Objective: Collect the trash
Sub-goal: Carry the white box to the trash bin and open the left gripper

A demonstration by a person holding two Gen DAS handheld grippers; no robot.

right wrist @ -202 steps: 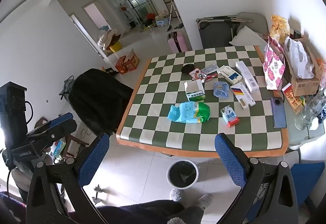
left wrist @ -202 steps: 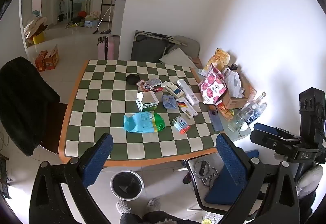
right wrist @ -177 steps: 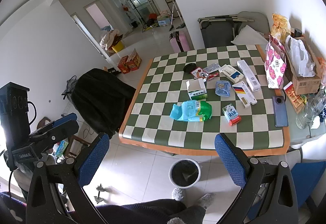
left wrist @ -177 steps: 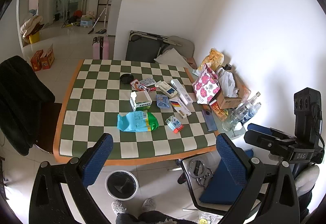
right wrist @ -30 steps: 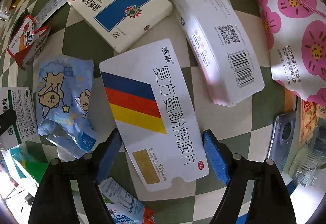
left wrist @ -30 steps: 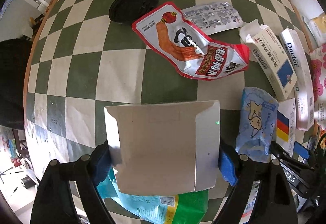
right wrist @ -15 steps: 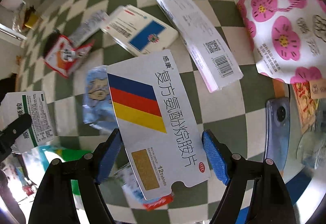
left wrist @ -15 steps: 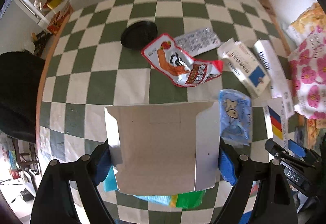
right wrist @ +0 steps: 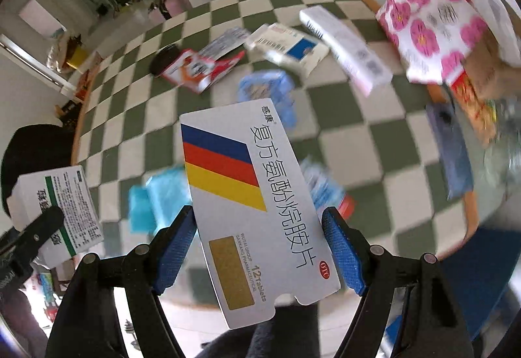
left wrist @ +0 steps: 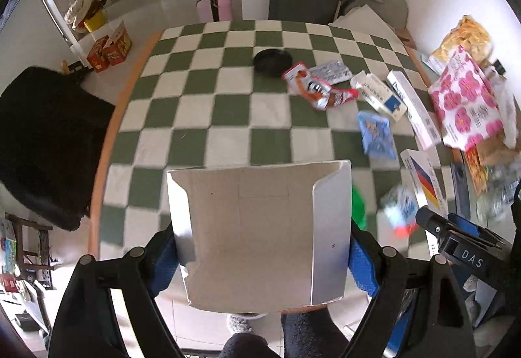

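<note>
My left gripper [left wrist: 260,255] is shut on an open white carton box [left wrist: 260,234], held above the near edge of the green checked table [left wrist: 202,117]. The same box, with green print, shows in the right wrist view [right wrist: 55,208]. My right gripper [right wrist: 260,247] is shut on a white medicine box with blue, red and yellow stripes [right wrist: 250,195], lifted off the table; it also shows in the left wrist view [left wrist: 423,182]. Left on the table are a red snack wrapper [left wrist: 316,91], a blue wrapper [left wrist: 374,133], a blister pack [left wrist: 330,71] and a teal-green bag [right wrist: 156,198].
A black lid [left wrist: 273,62], two white medicine boxes [left wrist: 381,94] and a pink flowered bag [left wrist: 462,104] lie at the table's right. A phone [right wrist: 449,149] lies near the right edge. A black chair [left wrist: 42,143] stands on the left.
Both grippers have risen and pulled back toward the table's near edge, each carrying its box. The table items now look smaller and farther away.
</note>
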